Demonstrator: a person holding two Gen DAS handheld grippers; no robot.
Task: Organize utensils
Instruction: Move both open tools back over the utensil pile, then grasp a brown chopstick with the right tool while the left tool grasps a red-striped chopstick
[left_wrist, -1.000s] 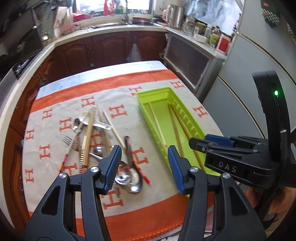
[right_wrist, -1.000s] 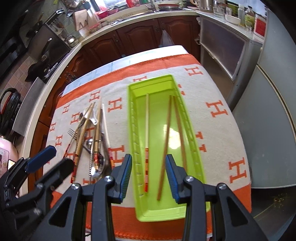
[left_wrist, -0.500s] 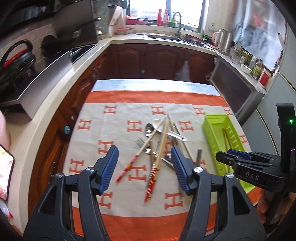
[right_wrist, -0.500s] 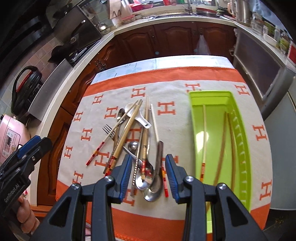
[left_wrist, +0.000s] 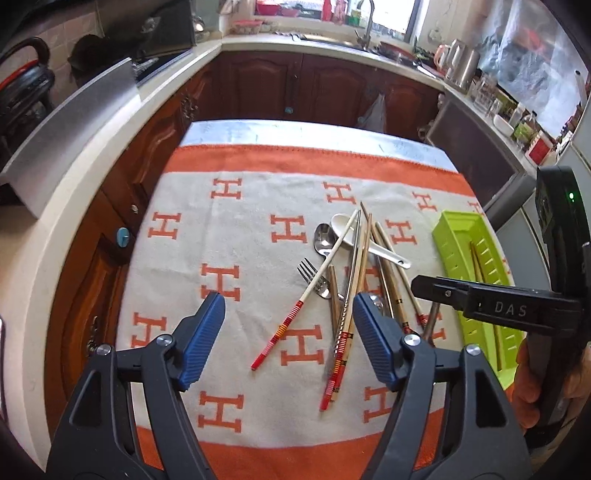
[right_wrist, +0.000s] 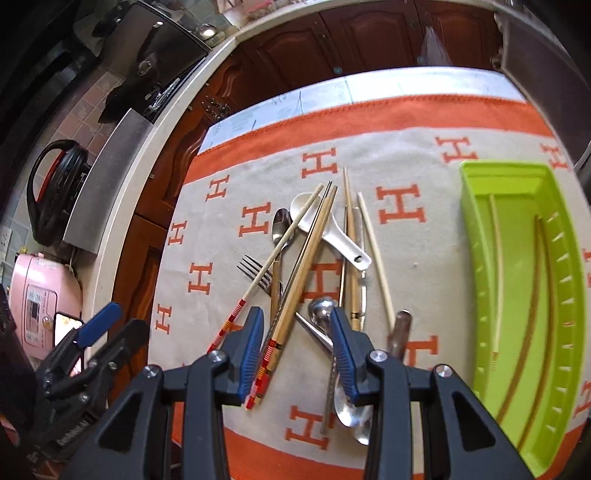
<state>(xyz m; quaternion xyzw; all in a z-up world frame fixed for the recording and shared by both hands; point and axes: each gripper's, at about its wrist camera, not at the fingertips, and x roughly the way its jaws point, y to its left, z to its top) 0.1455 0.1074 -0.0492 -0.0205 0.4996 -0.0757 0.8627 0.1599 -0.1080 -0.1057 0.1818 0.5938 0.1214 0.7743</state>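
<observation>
**Both grippers swing back to the pile**

A second ago the right hand-held gripper hung over the green tray; now, jaws spread and empty, it straddles the chopsticks, probably the next pick. The left hand-held gripper is likewise spread.
</observation>
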